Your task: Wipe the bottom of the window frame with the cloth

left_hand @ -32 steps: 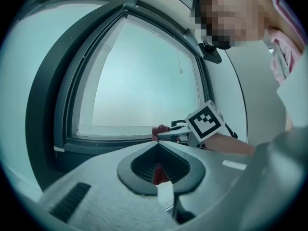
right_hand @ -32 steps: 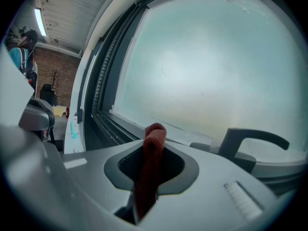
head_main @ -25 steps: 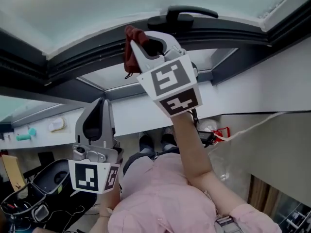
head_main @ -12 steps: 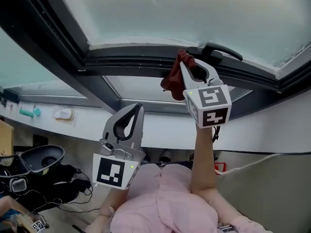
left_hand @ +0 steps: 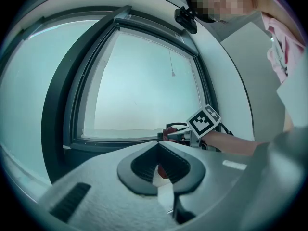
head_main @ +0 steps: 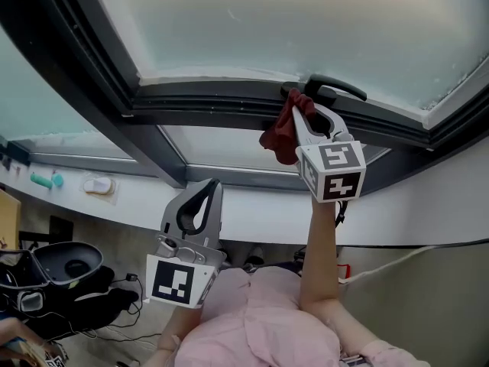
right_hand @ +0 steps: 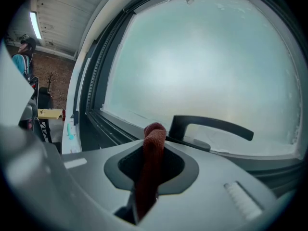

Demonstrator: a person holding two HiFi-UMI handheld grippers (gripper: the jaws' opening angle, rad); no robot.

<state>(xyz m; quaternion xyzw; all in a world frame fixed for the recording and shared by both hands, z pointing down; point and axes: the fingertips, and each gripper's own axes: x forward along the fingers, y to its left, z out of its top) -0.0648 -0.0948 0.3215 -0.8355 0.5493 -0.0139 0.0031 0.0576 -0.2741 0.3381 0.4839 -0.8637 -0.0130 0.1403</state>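
My right gripper (head_main: 302, 107) is shut on a dark red cloth (head_main: 281, 132) and is raised against the dark bottom rail of the window frame (head_main: 221, 98), just left of the black window handle (head_main: 330, 89). In the right gripper view the cloth (right_hand: 151, 158) stands up between the jaws, with the handle (right_hand: 211, 125) right behind it. My left gripper (head_main: 200, 197) hangs lower, below the sill, shut with nothing in it. The left gripper view shows the jaws (left_hand: 159, 163) together, and the right gripper's marker cube (left_hand: 204, 121) beyond at the frame.
A dark vertical frame post (head_main: 92, 75) runs down at the left. A white sill (head_main: 252, 205) lies under the window. On the floor at the lower left are a black seat (head_main: 65, 266) and cables. A white cord (head_main: 405, 254) runs along the right wall.
The view swung from the first frame. Since half a second ago, my right gripper and the cloth shifted slightly down and right along the rail toward the handle. The left gripper dropped a little.
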